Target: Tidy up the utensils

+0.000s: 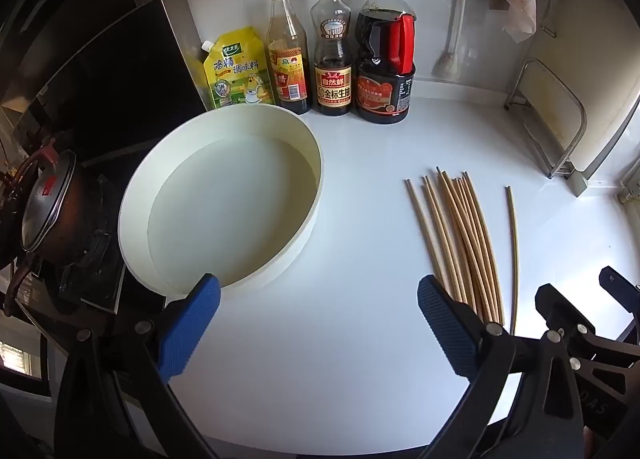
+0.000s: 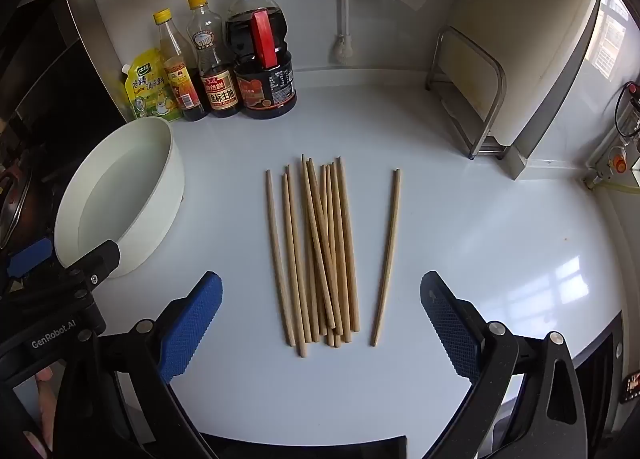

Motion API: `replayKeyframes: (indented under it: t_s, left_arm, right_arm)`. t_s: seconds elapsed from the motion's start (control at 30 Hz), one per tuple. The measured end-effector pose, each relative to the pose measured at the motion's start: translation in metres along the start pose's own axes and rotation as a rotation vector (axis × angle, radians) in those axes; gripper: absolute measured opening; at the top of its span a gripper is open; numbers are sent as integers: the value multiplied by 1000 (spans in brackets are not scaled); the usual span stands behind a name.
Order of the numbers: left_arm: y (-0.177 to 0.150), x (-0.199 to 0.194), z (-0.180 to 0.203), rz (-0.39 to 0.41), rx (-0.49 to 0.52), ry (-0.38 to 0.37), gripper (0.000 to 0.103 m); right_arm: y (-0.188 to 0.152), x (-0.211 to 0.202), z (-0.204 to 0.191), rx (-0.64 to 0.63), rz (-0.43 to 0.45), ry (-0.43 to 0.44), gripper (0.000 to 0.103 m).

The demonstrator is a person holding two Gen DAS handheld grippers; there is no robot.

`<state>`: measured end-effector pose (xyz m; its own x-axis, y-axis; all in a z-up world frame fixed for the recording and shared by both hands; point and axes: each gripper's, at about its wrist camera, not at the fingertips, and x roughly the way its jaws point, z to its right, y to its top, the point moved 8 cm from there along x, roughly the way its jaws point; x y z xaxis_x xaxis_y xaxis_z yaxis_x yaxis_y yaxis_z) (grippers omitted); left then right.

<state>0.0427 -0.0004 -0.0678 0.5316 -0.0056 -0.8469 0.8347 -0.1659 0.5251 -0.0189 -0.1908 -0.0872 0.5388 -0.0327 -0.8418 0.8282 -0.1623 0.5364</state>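
Chopsticks (image 2: 320,255) loose on white counter (image 2: 460,239), one apart at right, round tub (image 1: 224,199) beside, left gripper (image 1: 319,293) jaws wide, right gripper (image 2: 321,291) jaws wide, nothing held.

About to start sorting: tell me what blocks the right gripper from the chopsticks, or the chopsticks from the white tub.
Nothing visible. The right gripper is open over the chopsticks, and bare counter separates them from the white tub.

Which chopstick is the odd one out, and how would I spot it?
Start at the white counter and find the pile of wooden chopsticks in its middle. The lone chopstick lies just right of the pile, apart, touching none of the others.
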Motion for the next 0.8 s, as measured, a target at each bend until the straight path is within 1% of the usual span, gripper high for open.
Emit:
replayKeyframes:
  t_s: [0.8]
  left_arm:
    - [5,1,-3,1,-1,10,97]
  right_arm:
    - [2,-1,-2,-1,3,1,95]
